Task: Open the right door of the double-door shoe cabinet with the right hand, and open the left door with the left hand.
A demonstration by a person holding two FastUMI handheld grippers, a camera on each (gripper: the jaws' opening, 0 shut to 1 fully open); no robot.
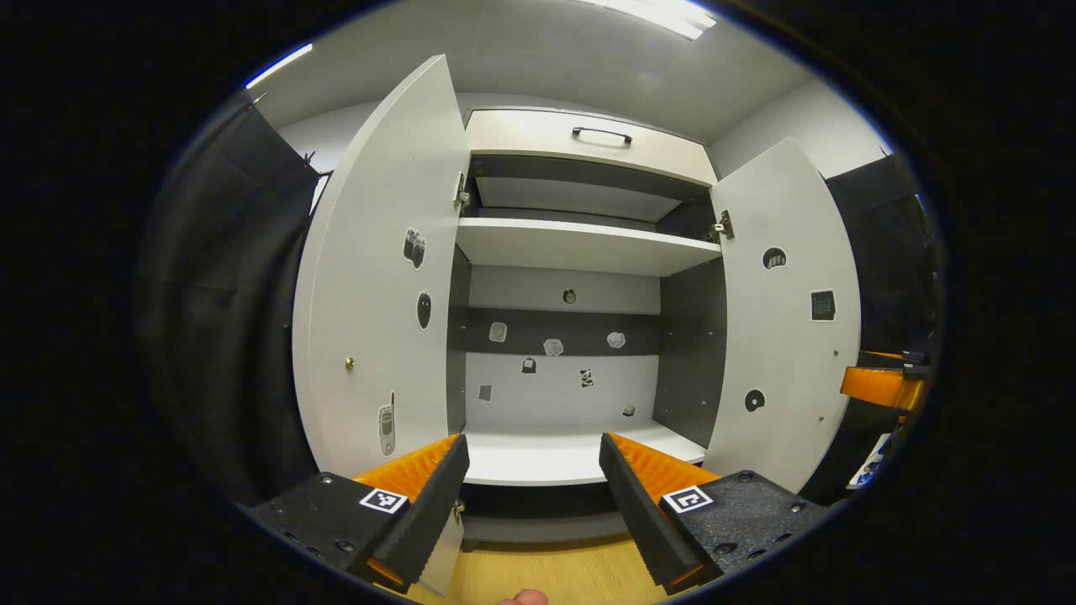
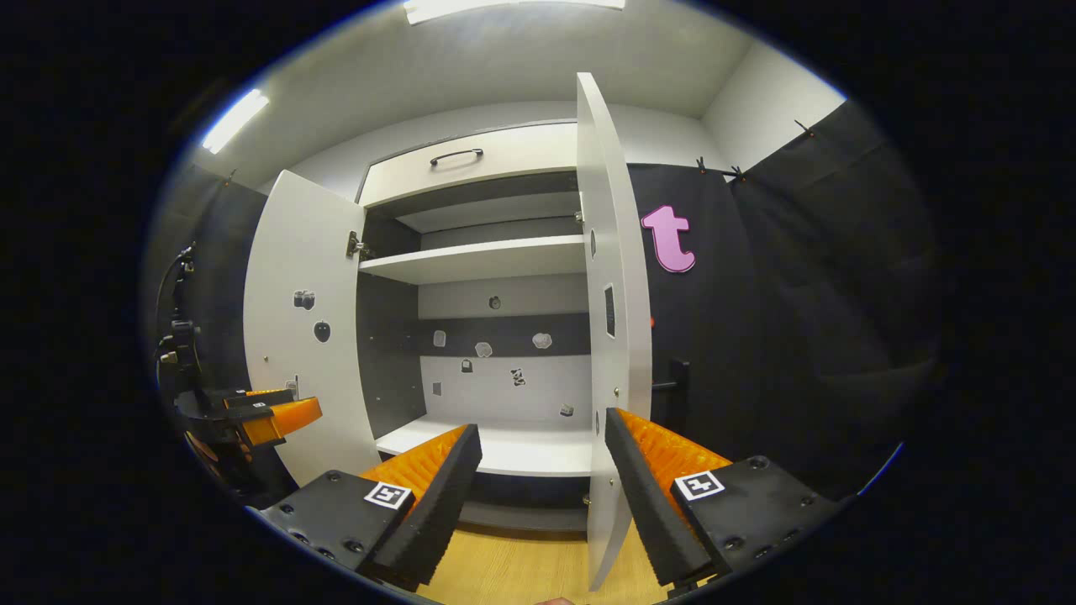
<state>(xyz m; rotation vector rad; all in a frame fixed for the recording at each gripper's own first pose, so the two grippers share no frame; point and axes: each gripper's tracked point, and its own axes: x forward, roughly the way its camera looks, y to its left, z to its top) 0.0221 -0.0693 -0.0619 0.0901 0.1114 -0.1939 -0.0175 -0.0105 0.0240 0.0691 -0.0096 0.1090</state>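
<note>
The white shoe cabinet (image 1: 580, 244) stands ahead with both doors swung wide. In the left gripper view the left door (image 1: 378, 277) hangs open at the left and the right door (image 1: 786, 319) at the right. My left gripper (image 1: 534, 496) is open, holding nothing, low before the bottom shelf, and the left door's lower corner shows behind its left finger. In the right gripper view the right door (image 2: 618, 336) is edge-on. Its lower edge runs just inside the right finger of my open right gripper (image 2: 542, 496). I cannot tell whether they touch.
A drawer with a black handle (image 1: 601, 134) sits above the doors. Small stickers dot the cabinet's back panel (image 1: 555, 391) and the doors' inner faces. Wooden floor (image 1: 546, 571) lies below. Black cloth walls (image 2: 799, 336) close in on both sides.
</note>
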